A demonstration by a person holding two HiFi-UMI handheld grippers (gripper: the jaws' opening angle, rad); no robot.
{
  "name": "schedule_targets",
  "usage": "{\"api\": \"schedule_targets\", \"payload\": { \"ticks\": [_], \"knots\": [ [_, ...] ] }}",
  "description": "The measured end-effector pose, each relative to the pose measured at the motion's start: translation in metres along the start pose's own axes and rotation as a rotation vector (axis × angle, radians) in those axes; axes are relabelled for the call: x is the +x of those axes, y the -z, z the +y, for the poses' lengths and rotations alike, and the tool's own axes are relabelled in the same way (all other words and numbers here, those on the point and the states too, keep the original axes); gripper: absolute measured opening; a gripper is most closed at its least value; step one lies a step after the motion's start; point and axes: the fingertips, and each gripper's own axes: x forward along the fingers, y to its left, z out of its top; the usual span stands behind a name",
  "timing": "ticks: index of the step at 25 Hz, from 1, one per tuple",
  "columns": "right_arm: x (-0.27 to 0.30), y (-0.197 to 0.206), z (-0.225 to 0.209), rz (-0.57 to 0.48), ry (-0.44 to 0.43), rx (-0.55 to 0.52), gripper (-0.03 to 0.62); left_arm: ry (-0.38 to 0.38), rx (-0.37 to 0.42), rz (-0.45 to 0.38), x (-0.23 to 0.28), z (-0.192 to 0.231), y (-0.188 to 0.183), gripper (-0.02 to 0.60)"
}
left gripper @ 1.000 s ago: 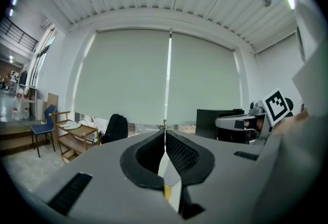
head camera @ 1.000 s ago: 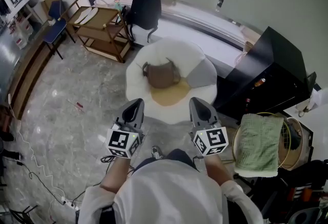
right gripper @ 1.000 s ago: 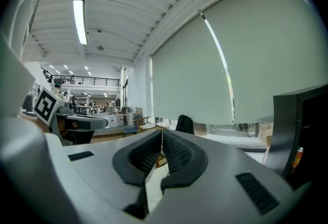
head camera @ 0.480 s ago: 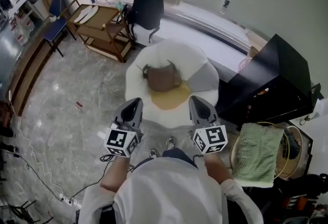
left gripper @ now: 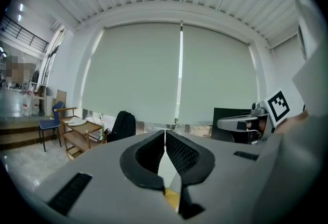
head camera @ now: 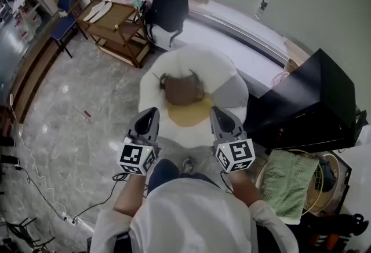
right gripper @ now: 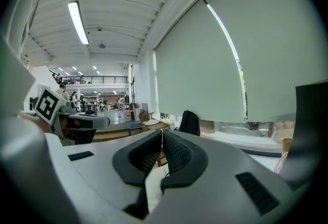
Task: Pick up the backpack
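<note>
Both tools are closed and they hold nothing. In the left gripper view the two jaws of the left gripper [left gripper: 165,135] meet along one thin line, with no thing between them. In the right gripper view the right gripper [right gripper: 161,135] looks the same, with its ribbed pads pressed one against the other.

In the head view the two grippers are held side by side at the near edge of the white chair [head camera: 214,63], one toward each side of its front. Both point toward the chair and neither one touches it. On the seat of the chair lies a brown bag [head camera: 182,90]. A yellow cushion [head camera: 188,114] lies on the chair at the near side of the bag and touches it.

The black backpack [head camera: 172,3] stands upright on the far side of the white chair, against the low ledge under the window. It is well apart from both grippers. A wooden cart [head camera: 113,26] stands to the far left of the chair, just beside the backpack. A black cabinet [head camera: 313,95] stands to the right of the chair. A green towel [head camera: 284,179] lies to the near right of the chair.
</note>
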Motion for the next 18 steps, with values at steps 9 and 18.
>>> {"api": "schedule_targets", "payload": {
  "ticks": [9, 18],
  "knots": [
    [0.036, 0.004, -0.014, 0.016, 0.011, 0.012, 0.029, 0.023, -0.027, 0.016, 0.033, 0.021, 0.003, 0.035],
    [0.099, -0.002, -0.025, 0.026, 0.077, 0.026, 0.029, 0.081, 0.0, 0.057, 0.087, 0.07, -0.002, 0.035]
  ]
}}
